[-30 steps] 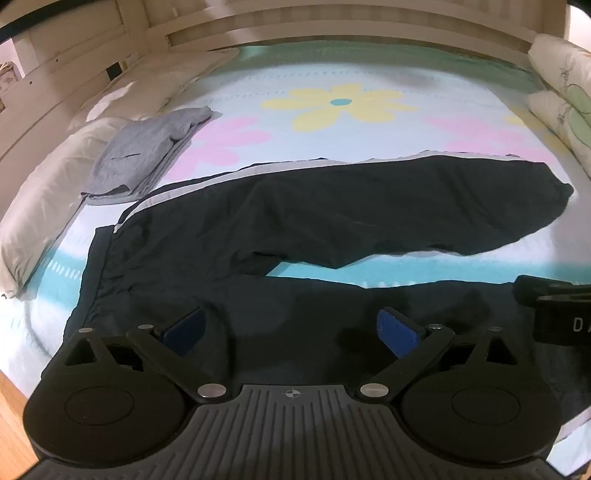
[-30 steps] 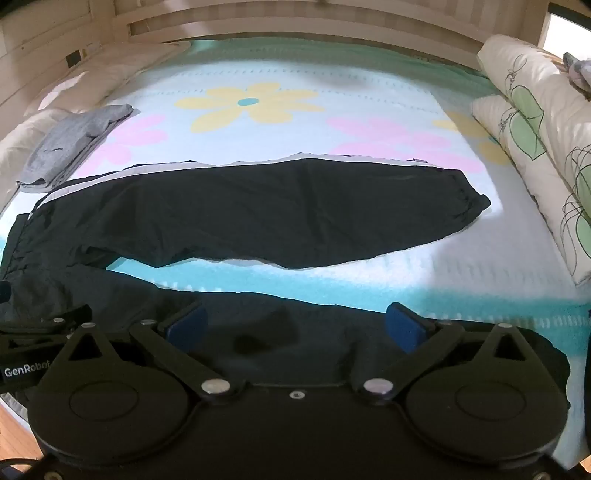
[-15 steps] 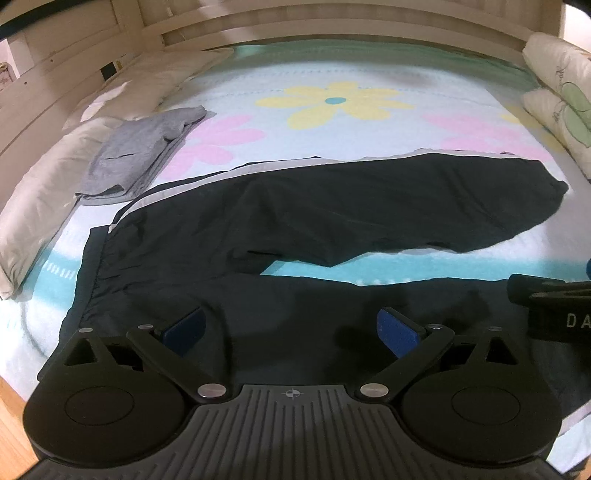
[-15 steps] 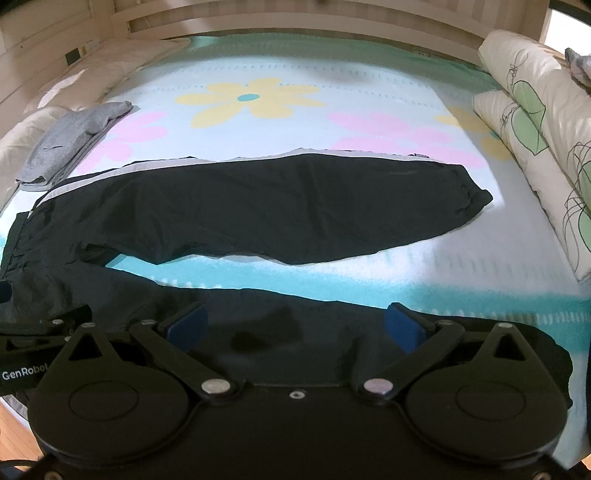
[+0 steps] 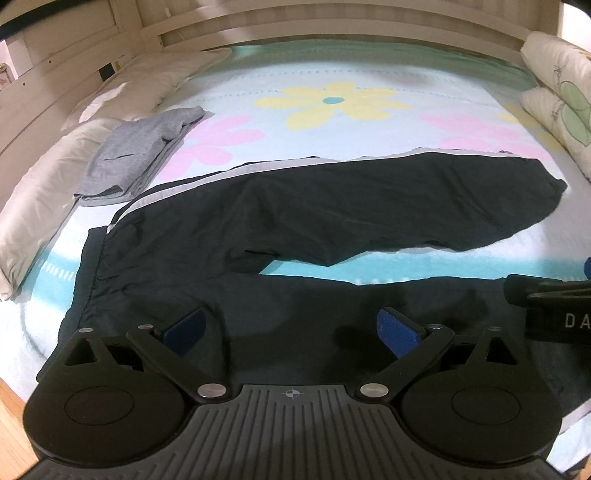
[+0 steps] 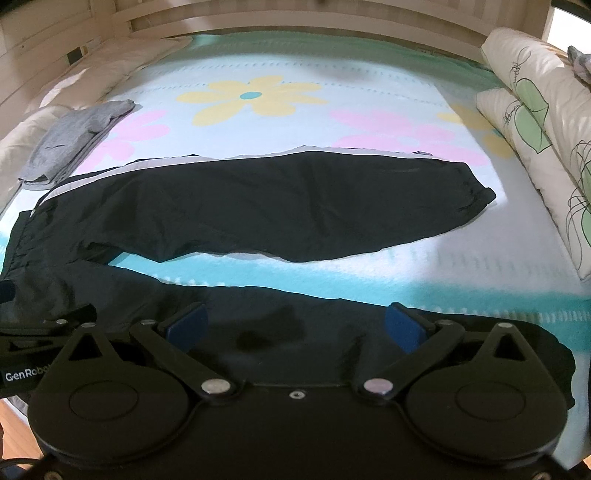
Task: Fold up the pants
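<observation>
Black pants with a grey side stripe lie spread flat on the flowered bed sheet, waistband to the left, legs running right and apart in a V. They also show in the right wrist view. My left gripper is open above the near leg close to the waist. My right gripper is open above the near leg further toward its cuff. Neither holds anything. The right gripper's body shows at the right edge of the left wrist view.
A folded grey garment lies at the left by white pillows. Leaf-print pillows line the right side. A wooden bed frame runs along the back. The wooden floor shows below the near bed edge.
Both grippers have drifted slightly, so the view shifts a little. The pants lie unchanged and both grippers stay open.
</observation>
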The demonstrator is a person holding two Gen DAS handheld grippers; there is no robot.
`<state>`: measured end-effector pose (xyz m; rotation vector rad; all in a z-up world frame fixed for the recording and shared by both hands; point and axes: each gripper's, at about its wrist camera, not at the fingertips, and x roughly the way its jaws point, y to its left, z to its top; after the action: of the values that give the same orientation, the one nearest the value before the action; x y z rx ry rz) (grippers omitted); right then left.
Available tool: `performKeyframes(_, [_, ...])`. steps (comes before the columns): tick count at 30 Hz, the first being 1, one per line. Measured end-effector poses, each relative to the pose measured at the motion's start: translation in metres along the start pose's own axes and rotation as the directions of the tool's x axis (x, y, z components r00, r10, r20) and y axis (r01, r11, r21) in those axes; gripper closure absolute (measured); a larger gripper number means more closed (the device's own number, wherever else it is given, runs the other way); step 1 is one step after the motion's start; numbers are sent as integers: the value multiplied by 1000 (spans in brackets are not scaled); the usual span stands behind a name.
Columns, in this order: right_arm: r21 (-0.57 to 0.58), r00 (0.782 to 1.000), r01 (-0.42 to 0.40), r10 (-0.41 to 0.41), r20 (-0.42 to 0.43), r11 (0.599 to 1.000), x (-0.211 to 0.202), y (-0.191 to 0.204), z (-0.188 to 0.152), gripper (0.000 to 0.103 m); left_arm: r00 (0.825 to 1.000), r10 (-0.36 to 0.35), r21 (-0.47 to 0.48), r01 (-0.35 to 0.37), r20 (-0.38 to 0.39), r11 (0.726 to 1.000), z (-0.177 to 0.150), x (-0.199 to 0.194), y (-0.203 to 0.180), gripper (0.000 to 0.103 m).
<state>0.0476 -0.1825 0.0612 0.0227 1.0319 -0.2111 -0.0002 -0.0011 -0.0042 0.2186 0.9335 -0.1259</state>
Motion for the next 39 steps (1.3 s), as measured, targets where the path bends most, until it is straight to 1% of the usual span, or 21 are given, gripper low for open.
performKeyframes(39, [-2,1000,-6,6,-11,1000,1,3,-2,1,1000,-7,0,7,-14,1000,0,1,-1,3])
